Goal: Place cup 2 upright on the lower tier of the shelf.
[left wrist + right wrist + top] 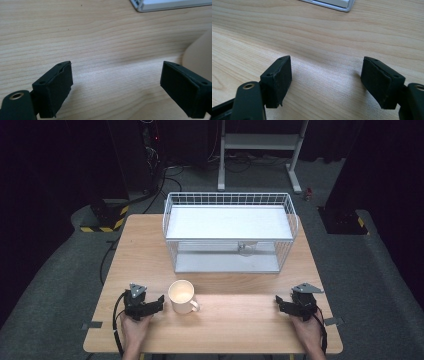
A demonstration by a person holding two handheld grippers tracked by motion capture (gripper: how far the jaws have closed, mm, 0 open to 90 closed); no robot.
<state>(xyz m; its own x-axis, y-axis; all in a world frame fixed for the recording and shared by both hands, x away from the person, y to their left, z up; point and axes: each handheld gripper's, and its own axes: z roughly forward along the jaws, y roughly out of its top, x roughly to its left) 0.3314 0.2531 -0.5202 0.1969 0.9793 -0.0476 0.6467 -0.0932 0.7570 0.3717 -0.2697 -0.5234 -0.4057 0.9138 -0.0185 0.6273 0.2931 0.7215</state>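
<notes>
A cream mug (183, 296) stands on the near left of the bench (240, 320), just right of the left hand-held gripper (159, 303), whose jaws stand wide and empty. The right hand-held gripper (278, 302) is also spread, empty, well apart. An approach is judged in hand; next, the mug must be closed upon.

Overhead light falls bright on my counter (240, 315), while the floor around it sinks into near black. The white basket (230, 220) glares slightly. In my tool views the wood grain is sharp, the cup (197, 57) blurs, and soft shadows pool beneath the pads.
</notes>
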